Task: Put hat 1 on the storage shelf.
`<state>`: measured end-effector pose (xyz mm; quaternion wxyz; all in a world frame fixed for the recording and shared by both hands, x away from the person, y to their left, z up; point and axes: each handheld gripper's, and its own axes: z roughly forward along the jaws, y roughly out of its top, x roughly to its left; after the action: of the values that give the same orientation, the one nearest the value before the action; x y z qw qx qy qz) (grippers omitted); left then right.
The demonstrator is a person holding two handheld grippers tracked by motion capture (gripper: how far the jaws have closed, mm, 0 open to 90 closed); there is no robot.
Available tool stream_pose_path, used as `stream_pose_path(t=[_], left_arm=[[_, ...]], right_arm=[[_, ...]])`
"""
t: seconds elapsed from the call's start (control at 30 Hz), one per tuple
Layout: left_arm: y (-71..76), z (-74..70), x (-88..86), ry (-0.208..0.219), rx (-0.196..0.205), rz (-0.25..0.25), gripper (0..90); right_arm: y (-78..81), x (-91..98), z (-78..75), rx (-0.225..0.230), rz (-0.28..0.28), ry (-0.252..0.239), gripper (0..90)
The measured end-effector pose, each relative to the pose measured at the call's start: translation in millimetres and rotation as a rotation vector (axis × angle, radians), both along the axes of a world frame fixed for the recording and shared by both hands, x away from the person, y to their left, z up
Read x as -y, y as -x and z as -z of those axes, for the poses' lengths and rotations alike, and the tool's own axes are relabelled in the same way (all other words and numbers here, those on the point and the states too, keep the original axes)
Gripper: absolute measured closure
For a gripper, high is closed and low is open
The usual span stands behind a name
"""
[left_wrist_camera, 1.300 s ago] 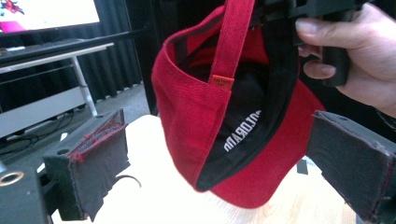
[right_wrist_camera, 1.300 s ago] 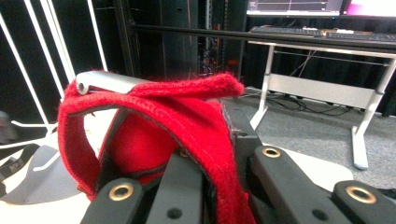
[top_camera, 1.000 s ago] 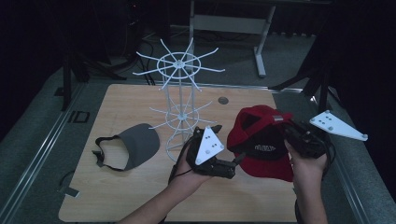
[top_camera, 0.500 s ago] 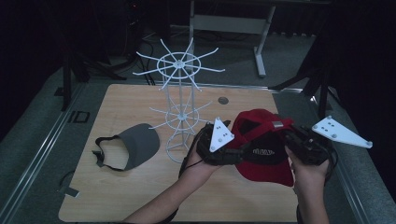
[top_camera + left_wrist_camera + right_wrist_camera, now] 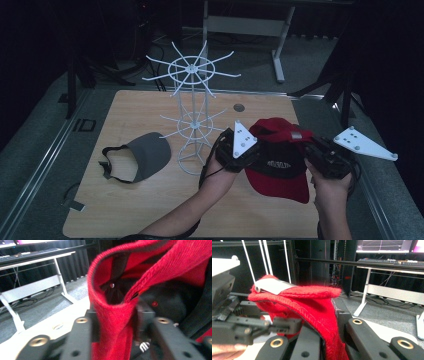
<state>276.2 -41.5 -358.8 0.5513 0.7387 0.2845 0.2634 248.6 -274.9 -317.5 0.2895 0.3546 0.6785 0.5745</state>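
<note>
The worktop (image 5: 150, 200) is carrying the whole scene, with the white wire rack (image 5: 192, 115) standing upright near its middle, every arm bare. Nothing is hanging on it yet, so the job of getting headwear onto those hooks looks barely begun, by my reading.

To the right of the rack, the red cap (image 5: 280, 160) is being held up between both grippers, its brim pointing toward the person and its crown open toward the rack side. A grey visor (image 5: 145, 155) is lying flat on the worktop to the left of the rack, untouched and well apart from the hands.

The left gripper (image 5: 250, 150) is pinching the cap's red fabric edge (image 5: 112, 322) between its jaws, the cloth bunching right through them. The right gripper (image 5: 312, 150) is clamping the opposite rim (image 5: 324, 327), red cloth running down between its jaws.

Still to come, I'd judge: lifting the cap across, hooking it on an arm, then the visor.
</note>
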Motion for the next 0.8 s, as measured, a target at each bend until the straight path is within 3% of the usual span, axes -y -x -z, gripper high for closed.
stream_pose_path(t=[0.17,0.37,0.63,0.8], left_arm=[[-0.5,-2.4,-2.9,0.019,0.014,-0.025,83.6],[-1.0,-7.0,-0.9,0.001,0.040,-0.043,85.3],[-2.6,-19.0,3.4,0.003,0.058,-0.019,85.9],[-1.0,-25.3,5.7,0.012,0.068,-0.003,86.1]], right_arm=[[2.1,0.0,2.5,-0.004,-0.001,-0.002,85.9],[5.0,0.4,10.6,-0.014,0.000,-0.004,85.7],[6.4,5.0,23.8,-0.042,0.010,-0.025,84.7],[8.9,8.9,31.5,-0.044,0.027,-0.042,77.1]])
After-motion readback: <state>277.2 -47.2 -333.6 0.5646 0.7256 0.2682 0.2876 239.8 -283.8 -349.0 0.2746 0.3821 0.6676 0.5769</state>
